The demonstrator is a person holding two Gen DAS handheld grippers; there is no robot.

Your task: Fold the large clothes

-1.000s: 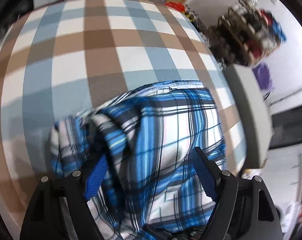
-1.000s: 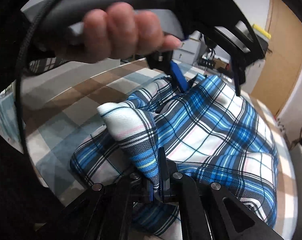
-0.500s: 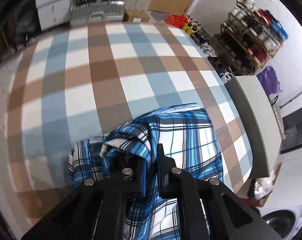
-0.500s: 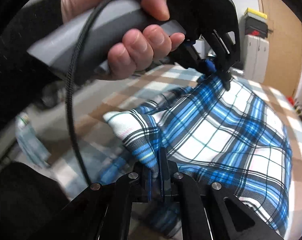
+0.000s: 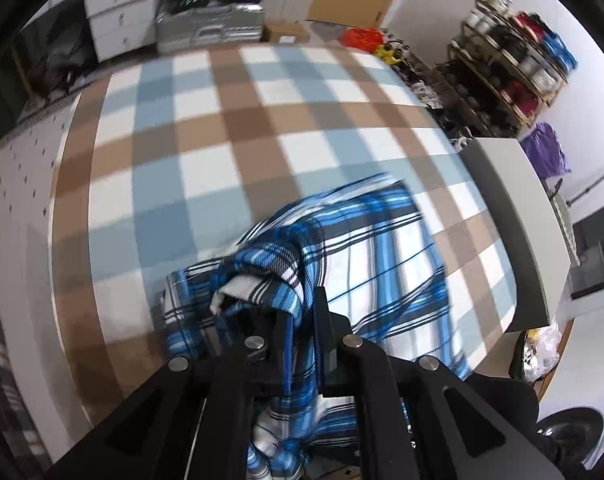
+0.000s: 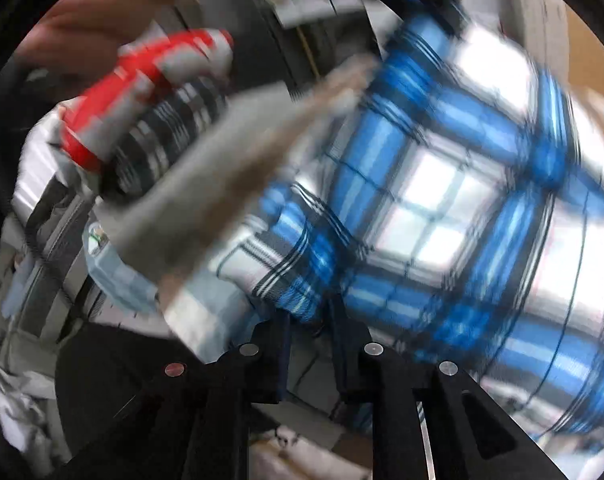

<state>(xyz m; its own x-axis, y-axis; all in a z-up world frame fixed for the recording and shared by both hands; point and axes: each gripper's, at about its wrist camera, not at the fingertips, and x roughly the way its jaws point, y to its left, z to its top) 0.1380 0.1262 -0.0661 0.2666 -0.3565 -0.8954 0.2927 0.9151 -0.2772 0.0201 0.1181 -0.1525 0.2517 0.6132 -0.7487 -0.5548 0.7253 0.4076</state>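
Gripping a bunched fold of the blue plaid shirt (image 5: 366, 256), the left claw (image 5: 302, 320) has its jaws pinched together on the cloth, which passes between the two fingers and hangs down below them. Beyond the claw, the shirt spreads away to the right over a bed (image 5: 206, 128) covered in a large brown, blue and white check, its far edge lying flat on the cover near the bed's right side. A grey ledge (image 5: 514, 216) runs along that side, a shoe rack (image 5: 510, 56) stands against the white wall behind it, and a purple garment (image 5: 546, 152) hangs beside the rack. White drawers (image 5: 118, 12) and a silver suitcase (image 5: 210, 28) sit past the head of the bed. From the right wrist, the picture is heavily smeared: the right claw (image 6: 310, 320) has just been opening, its fingers standing apart with a corner of the plaid cloth just above the gap and no pad seen pressing on it. The shirt fills the right of that view, close to the lens. A red and white shape (image 6: 142, 92) at upper left is too blurred to identify. No brand, label or lettering can be read in either view.
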